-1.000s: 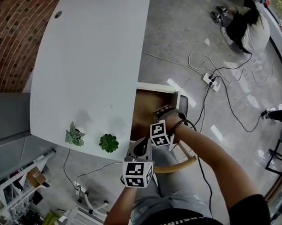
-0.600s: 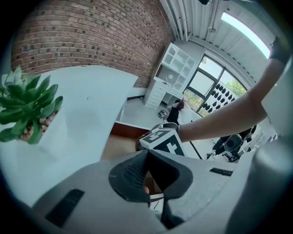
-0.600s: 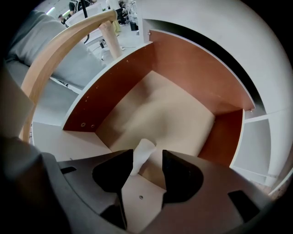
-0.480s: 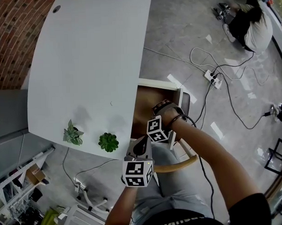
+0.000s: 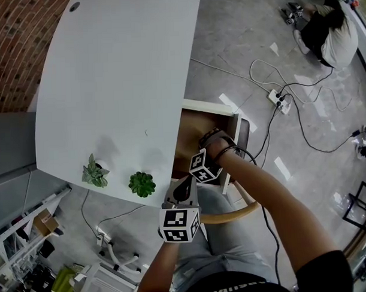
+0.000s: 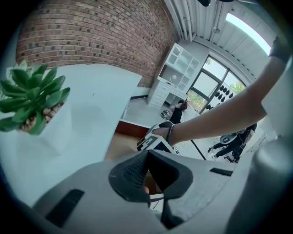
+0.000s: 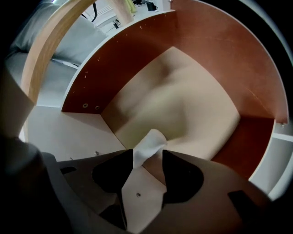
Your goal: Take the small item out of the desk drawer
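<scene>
Right tongs (image 7: 147, 156) down inside the open drawer (image 7: 215, 50), jaws a narrow gap apart, and the one small white item (image 7: 149, 144) sits right between the tips on the drawer's pale floor, against my left pad. Left tongs (image 6: 147, 155) pinched together on nothing, hovering off the counter's (image 5: 120, 73) front edge. One drawer, one item, two little potted plants (image 5: 95, 174) (image 5: 141, 184) near that front edge.
</scene>
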### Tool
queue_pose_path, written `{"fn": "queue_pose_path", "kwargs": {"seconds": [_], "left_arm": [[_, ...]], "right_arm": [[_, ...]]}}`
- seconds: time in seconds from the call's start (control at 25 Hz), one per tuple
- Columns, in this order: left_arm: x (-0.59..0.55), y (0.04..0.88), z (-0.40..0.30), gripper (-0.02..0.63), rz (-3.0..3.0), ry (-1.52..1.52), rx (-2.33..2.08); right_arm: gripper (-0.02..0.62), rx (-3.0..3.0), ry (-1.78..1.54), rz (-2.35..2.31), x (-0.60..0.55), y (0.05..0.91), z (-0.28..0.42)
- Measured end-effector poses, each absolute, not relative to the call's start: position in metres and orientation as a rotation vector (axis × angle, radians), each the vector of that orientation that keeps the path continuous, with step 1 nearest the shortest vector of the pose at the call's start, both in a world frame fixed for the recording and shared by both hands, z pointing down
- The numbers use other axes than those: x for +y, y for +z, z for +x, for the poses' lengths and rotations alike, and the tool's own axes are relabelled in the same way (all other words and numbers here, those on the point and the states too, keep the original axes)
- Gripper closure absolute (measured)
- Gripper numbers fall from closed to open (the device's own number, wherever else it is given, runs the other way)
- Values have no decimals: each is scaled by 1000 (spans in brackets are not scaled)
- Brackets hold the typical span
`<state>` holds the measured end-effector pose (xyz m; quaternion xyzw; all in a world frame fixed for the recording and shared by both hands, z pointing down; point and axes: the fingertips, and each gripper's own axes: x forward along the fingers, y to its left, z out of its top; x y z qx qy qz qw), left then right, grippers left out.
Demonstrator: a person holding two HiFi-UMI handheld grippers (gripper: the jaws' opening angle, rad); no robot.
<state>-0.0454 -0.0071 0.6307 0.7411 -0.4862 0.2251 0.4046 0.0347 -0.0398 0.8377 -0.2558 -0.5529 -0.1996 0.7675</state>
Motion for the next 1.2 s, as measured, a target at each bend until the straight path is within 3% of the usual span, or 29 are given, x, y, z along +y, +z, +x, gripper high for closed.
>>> {"fn": "queue_pose_path", "kwargs": {"seconds": [0.6,1.2], "left_arm": [[-8,637,-49,606,1857,575,-1225],[-7,636,-51,606,1868,560,-1222]], "right_arm": [[394,-1061,-310,-607,-38,833,46],[471,-1068,-272,-603,-27,842,44]]}}
